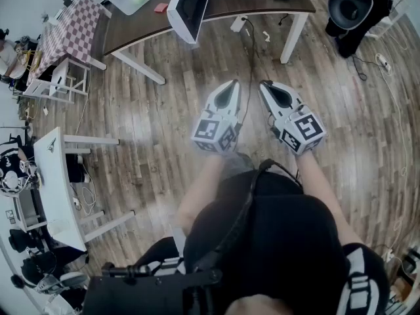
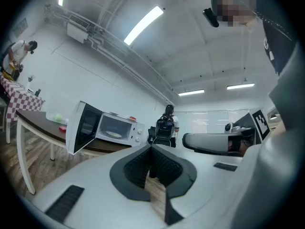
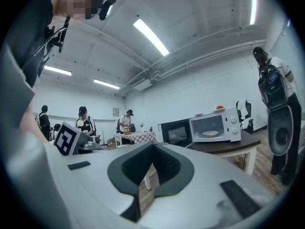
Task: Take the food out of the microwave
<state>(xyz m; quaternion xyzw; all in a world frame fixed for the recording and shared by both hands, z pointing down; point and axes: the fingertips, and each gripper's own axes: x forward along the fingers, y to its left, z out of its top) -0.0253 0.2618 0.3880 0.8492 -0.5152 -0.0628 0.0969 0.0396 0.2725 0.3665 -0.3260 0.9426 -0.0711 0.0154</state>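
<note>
We hold both tongs level above the wooden floor, well apart from the bench. The left tongs and the right tongs each have their jaws pressed together with nothing between them. The food, a pale flat round, sits inside the microwave. The microwave's door stands swung open toward our left.

We judge several risks from here. If we reach in with the jaws closed as they are, we would only push the food deeper or scrape it along inside, so they must part first. A flat, low thing gives little to pinch, and a grip on one edge alone could let it tilt and spill as it clears the opening. The open door juts out on the side of the left tongs, so a wide swing there could knock it. A cable trails over the floor between us and the bench and could catch a foot. A person stands near the microwave and might cross our path.
</note>
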